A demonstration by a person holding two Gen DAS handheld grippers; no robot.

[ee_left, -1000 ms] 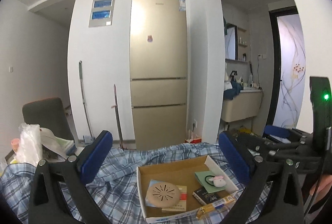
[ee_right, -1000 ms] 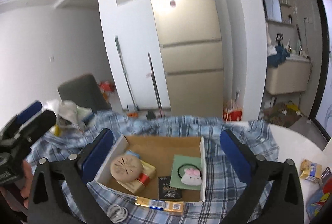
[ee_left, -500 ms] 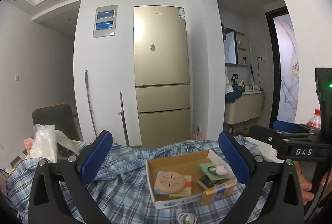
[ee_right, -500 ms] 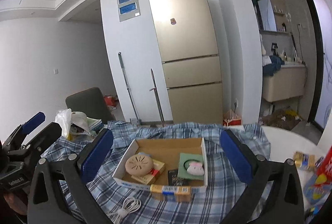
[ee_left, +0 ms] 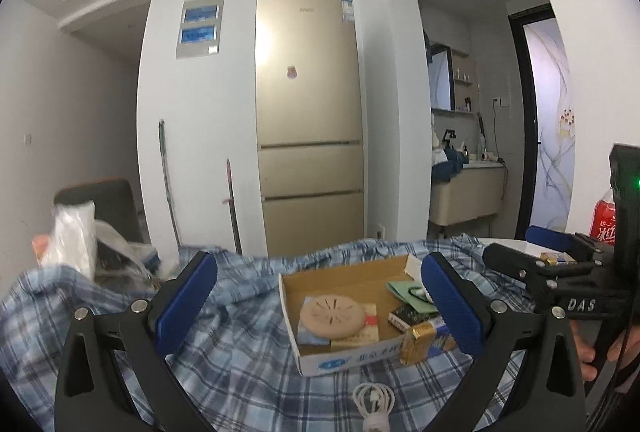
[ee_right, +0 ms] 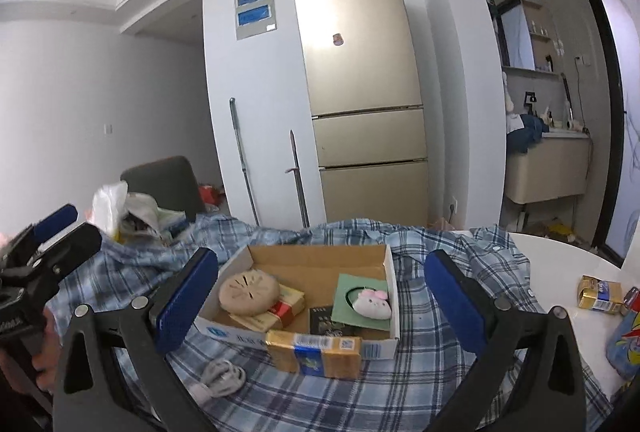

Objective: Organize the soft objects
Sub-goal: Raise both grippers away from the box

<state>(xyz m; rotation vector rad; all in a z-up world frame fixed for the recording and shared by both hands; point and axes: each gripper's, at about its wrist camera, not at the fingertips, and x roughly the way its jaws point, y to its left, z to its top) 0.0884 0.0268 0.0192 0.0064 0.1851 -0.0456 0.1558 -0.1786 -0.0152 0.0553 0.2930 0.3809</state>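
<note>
Both claws held wide and empty: left gripper (ee_left: 318, 302), right gripper (ee_right: 322, 298). Hovered above a rumpled plaid shirt (ee_right: 448, 388) spread over the table, neither claw touching cloth. Sat on the shirt at 12 o'clock from both claws: a cardboard box (ee_right: 390, 296) with a tan round disc (ee_right: 249, 291), a pink-eared plush toy (ee_right: 373, 303) on a green card, and small packets inside. Lay against the box's near wall: a gold packet (ee_right: 314, 352); at 7 o'clock from it, a coiled white cable (ee_right: 222, 378). Judged barely begun: shirt unfolded and creased, box resting on top of it. Left to do, probably: clear the box off, then flatten and fold the shirt.
</note>
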